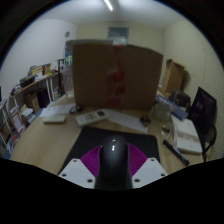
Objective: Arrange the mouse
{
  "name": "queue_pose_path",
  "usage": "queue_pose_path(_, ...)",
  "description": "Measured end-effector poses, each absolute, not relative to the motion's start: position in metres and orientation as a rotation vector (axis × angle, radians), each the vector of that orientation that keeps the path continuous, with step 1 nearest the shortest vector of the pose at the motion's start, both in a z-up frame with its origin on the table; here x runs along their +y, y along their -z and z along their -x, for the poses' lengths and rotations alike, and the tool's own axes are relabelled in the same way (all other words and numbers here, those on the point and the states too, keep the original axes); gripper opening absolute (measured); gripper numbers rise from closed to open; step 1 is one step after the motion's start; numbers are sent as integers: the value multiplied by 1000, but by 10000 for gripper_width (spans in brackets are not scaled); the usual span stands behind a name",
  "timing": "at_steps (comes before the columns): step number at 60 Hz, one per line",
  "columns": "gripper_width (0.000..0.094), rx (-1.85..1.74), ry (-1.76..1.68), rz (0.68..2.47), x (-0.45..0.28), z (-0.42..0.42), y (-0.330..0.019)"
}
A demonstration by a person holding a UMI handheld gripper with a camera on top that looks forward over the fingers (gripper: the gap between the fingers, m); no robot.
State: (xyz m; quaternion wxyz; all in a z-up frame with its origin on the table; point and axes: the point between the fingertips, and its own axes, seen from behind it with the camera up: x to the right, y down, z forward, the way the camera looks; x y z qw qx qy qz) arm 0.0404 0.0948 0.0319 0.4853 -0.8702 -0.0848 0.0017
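A glossy black computer mouse [112, 160] stands between my two fingers, its nose pointing ahead over the table. The purple pads [92, 159] press against both of its sides, so my gripper [112, 166] is shut on the mouse and holds it above the wooden table [60, 135]. The rear of the mouse is hidden below.
A large brown cardboard box [116, 74] stands at the far side of the table. A white keyboard [98, 119] lies in front of it. Books and shelves [28, 95] are at the left. A laptop [203, 105] and papers [187, 135] are at the right.
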Motion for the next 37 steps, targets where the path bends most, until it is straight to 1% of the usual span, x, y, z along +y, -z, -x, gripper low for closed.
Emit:
queue_pose_path(3, 354, -186, -28, 2171, 97, -48, -9)
queue_pose_path(5, 406, -167, -52, 2212, 97, -50, 5)
queue_pose_path(6, 398, -149, -77, 2202, 100, -48, 4)
queue_pose_path(7, 412, -136, -96, 2191, 103, -48, 2)
queue_pose_path(8, 474, -128, -101, 2208, 103, -48, 4)
queue_pose_path(9, 459, -125, -110, 2220, 101, -50, 6)
queue_pose_path(10, 480, -120, -120, 2217, 102, -50, 5)
queue_pose_path(11, 534, -124, -125, 2220, 102, -50, 5)
queue_pose_path(13, 572, -150, -121, 2225, 102, -49, 6)
queue_pose_path(14, 611, -174, -115, 2226, 101, -49, 6)
queue_pose_path(17, 757, -233, -100, 2238, 97, -45, 7)
queue_pose_path(19, 854, -206, -64, 2260, 93, -49, 7)
queue_pose_path(20, 859, -181, -49, 2273, 90, -53, 6)
queue_pose_path(21, 829, -159, -44, 2285, 87, -55, 5)
queue_pose_path(25, 837, -98, -76, 2307, 68, -51, -13)
queue_pose_path(37, 834, 59, -218, 2278, -16, -19, -125)
